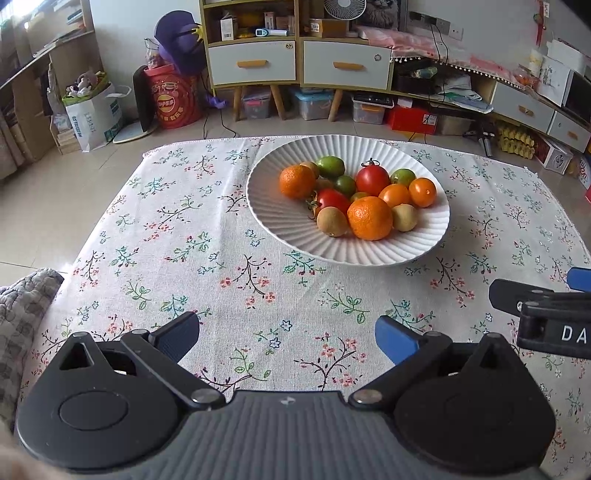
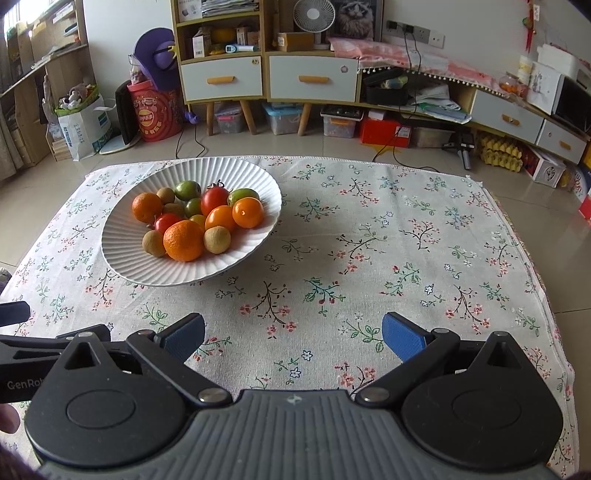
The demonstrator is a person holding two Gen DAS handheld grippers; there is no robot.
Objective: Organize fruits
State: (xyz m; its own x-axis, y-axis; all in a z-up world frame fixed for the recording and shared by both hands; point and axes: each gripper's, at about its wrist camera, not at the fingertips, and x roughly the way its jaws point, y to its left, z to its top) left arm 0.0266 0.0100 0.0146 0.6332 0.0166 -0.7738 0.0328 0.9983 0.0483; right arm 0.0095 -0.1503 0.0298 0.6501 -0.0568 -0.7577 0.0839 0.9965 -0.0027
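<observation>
1. Left wrist view: the left gripper (image 1: 287, 334) fills the lower part of the frame, its two blue-padded fingers (image 1: 397, 339) spread wide apart with nothing between them, above bare floral tablecloth (image 1: 184, 240).
2. A white ribbed plate (image 1: 369, 254) sits in the centre of the frame, slightly right, on the tablecloth and well apart from the gripper.
3. All the fruit lies heaped on the plate: a large orange (image 1: 369, 218) at the near side, a second orange (image 1: 296, 181) at the left, two red tomatoes (image 1: 372, 180) near the middle, and two smaller orange tomatoes (image 1: 422, 192) at the right.
4. Tan kiwi-like fruits (image 1: 332, 221) flank the large orange, touching it; green fruits (image 1: 330, 166) lie toward the far side of the heap.
5. At the right edge of the frame, part of the right gripper (image 1: 546, 310) enters, black with white lettering; its fingers are mostly out of frame.
6. Right wrist view: the right gripper (image 2: 293, 338) occupies the lower part of the frame, fingers (image 2: 402, 339) likewise wide apart and empty, over bare tablecloth (image 2: 369, 240).
7. The plate (image 2: 177, 277) appears in the left half of the frame, carrying the same heap, with the large orange (image 2: 183, 240) nearest the camera.
8. At the lower left edge, the body of the left gripper (image 2: 55, 343) shows, just beside the right one.
9. Background, upper part of both frames: a cabinet with white drawers (image 2: 221, 79), a small fan (image 2: 314, 14) on top, and a red bucket (image 2: 157, 114) on the tiled floor.
</observation>
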